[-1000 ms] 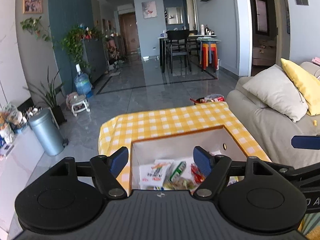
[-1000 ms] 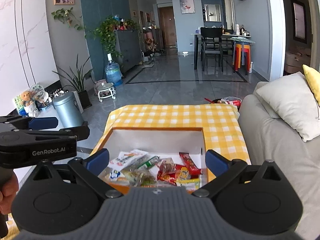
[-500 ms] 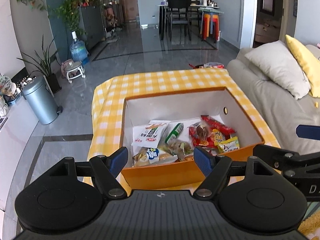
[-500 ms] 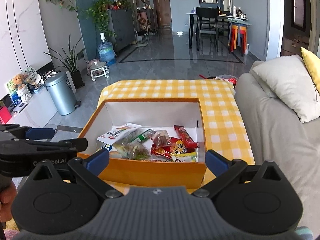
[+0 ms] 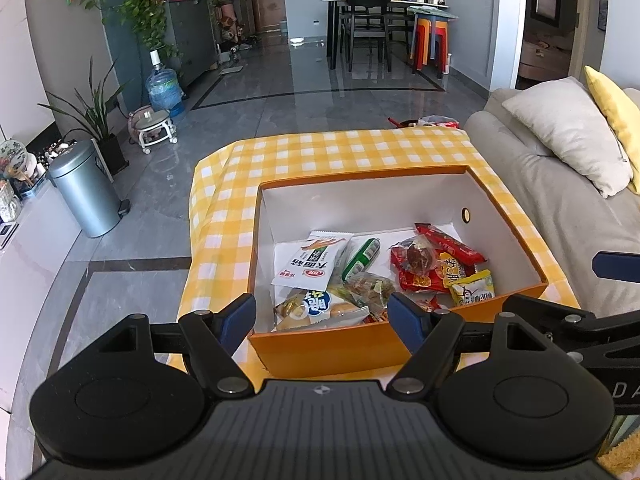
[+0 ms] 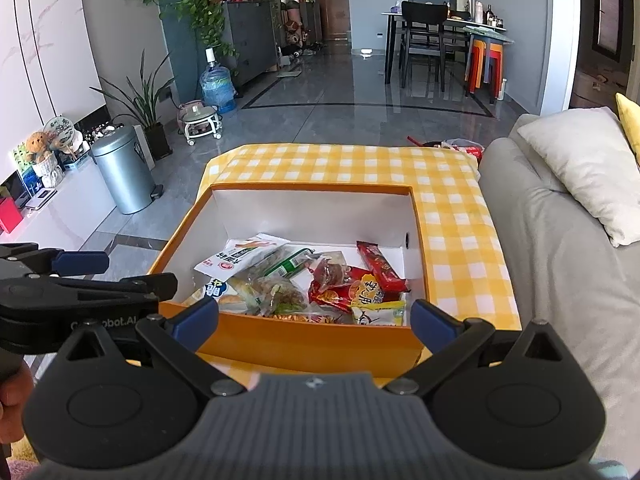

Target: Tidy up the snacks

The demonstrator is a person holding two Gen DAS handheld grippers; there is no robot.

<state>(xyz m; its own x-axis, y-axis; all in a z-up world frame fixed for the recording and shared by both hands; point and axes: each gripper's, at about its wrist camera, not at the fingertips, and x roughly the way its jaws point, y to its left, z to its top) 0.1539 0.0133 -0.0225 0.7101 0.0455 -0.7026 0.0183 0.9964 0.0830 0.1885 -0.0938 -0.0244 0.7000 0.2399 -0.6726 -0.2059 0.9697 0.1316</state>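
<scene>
Yellow-checked bench (image 5: 340, 152) carries the orange box (image 5: 344, 344) just ahead of both grippers, snack packets (image 5: 376, 272) piled in its near half. Left gripper (image 5: 322, 316) and right gripper (image 6: 314, 320) both spread wide, empty.

Left gripper (image 6: 80, 261) body bears white lettering, partly hidden: "bot.AI". Right gripper (image 5: 616, 266) body shows "D A" at the frame edge. Snack packets (image 5: 380, 272) carry Chinese print, not legible.
</scene>
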